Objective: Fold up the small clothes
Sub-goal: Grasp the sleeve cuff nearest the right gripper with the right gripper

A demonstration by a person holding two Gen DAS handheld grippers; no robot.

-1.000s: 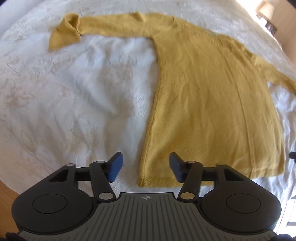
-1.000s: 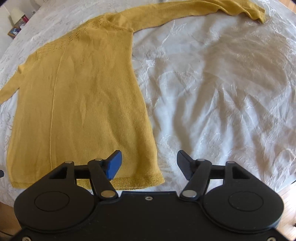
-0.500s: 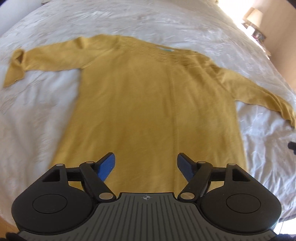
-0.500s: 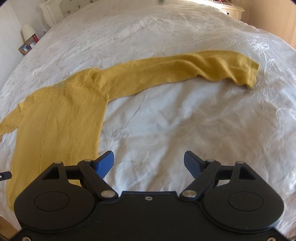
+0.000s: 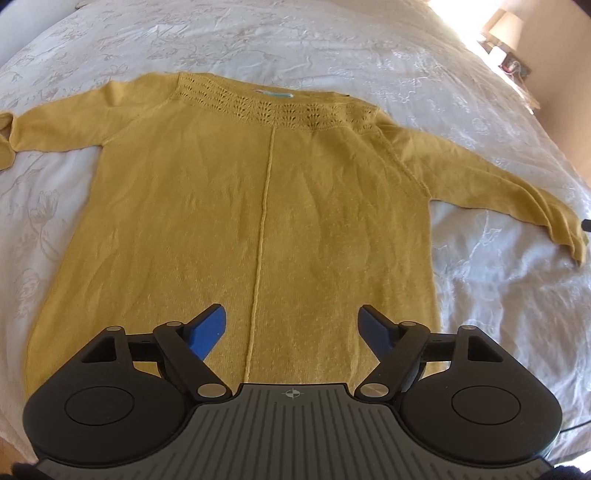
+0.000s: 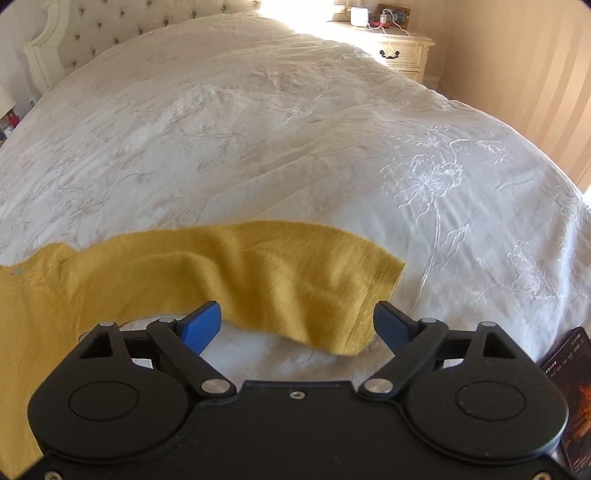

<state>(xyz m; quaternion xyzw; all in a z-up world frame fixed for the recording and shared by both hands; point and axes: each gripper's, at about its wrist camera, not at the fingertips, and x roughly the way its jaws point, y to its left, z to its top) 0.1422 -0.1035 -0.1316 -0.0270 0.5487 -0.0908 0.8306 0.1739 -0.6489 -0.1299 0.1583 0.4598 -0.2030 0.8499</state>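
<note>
The left claw (image 5: pixel 291 325) hangs low over the hem end of the sweater (image 5: pixel 258 206), its blue-tipped fingers (image 5: pixel 207 328) spread wide with nothing between them. The raised seam (image 5: pixel 260 236) down the middle of the sweater runs between the two fingers, nearer the left one. The right claw (image 6: pixel 297 321) is also spread wide and holds nothing; it hovers just short of the cuff (image 6: pixel 369 295) of the sweater's right sleeve (image 6: pixel 229 273), which lies rumpled on the bed (image 6: pixel 258 129).

The sweater is mustard yellow and lies flat on the white bed cover (image 5: pixel 480 295), hem toward the left claw and neck away from it. Both sleeves are stretched out sideways from the body; the left sleeve (image 5: pixel 74 118) ends in a bunched cuff at the picture's edge. Beyond the body, a band of open lace knit (image 5: pixel 273 105) crosses below the neckline, and a small pale blue tag (image 5: pixel 275 94) shows at the neck; any writing on it is too small to read.

To the right of the sleeve cuff, at the frame edge beside the right claw, lies a dark card or booklet (image 6: pixel 570 387) with small pale print that cannot be read. Past the sweater the bed cover, embroidered with flowers, runs to a tufted headboard (image 6: pixel 110 33). Right of the headboard stands a cream nightstand (image 6: pixel 402 51) carrying small items and cables. In the left view a lamp (image 5: pixel 504 27) stands beyond the sweater's right shoulder.
</note>
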